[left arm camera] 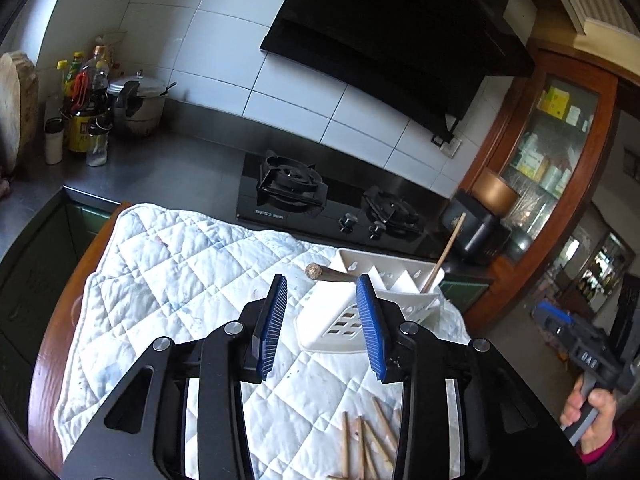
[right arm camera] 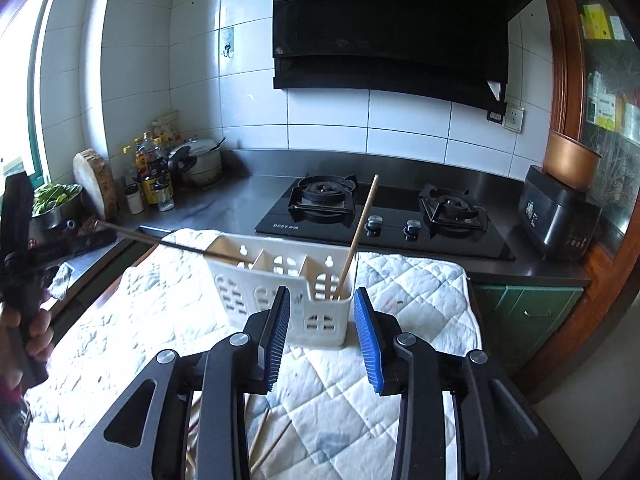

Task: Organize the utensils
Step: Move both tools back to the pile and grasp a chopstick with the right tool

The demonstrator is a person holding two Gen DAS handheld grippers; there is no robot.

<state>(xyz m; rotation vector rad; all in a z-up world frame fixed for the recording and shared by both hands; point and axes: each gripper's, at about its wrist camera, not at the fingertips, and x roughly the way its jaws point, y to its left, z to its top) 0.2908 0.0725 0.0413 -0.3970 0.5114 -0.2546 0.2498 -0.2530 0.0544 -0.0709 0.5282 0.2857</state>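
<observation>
Stove [right arm camera: 384, 212] behind holder [right arm camera: 280, 292]; both grippers [left arm camera: 322, 316] [right arm camera: 322, 324] agape.

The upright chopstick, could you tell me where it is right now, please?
The chopstick stands tilted in the rightmost compartment of the white holder on the quilted cloth, just ahead of the open right gripper, with the stove behind.

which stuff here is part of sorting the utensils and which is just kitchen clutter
Job:
utensil holder
light chopstick standing in it
dark utensil leaning out of it
loose chopsticks on the quilted cloth

Lying about:
gas stove
sauce bottles
pressure cooker
black rice cooker
</observation>
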